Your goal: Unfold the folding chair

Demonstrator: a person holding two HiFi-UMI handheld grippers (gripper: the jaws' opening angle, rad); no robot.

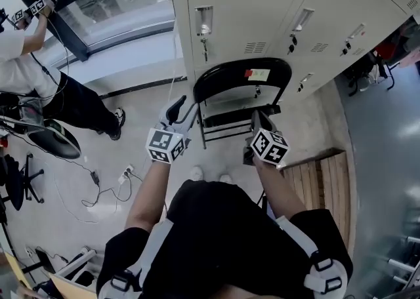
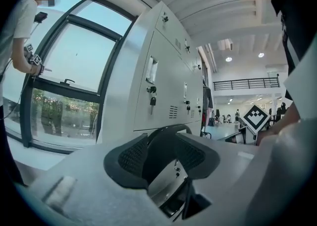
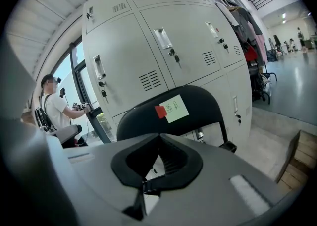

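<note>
Hovering with jaws apart and empty, the left gripper [image 1: 178,109] was just beside the backrest of the folding chair [image 1: 226,76], apparently not yet unfolded before the lockers [image 1: 262,2]; the right gripper [image 1: 260,120] was closed on nothing near the seat; next, probably, the left should clamp the backrest.

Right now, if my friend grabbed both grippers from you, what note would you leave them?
Left gripper: open, by the chair's left edge, gripping nothing.
Right gripper: shut, empty, near the chair's right side.
Chair: black, standing in front of the lockers.
Done: both grippers are at the chair; the seat does not look flat yet.
Left to do: probably hold the back and swing the seat down.
</note>
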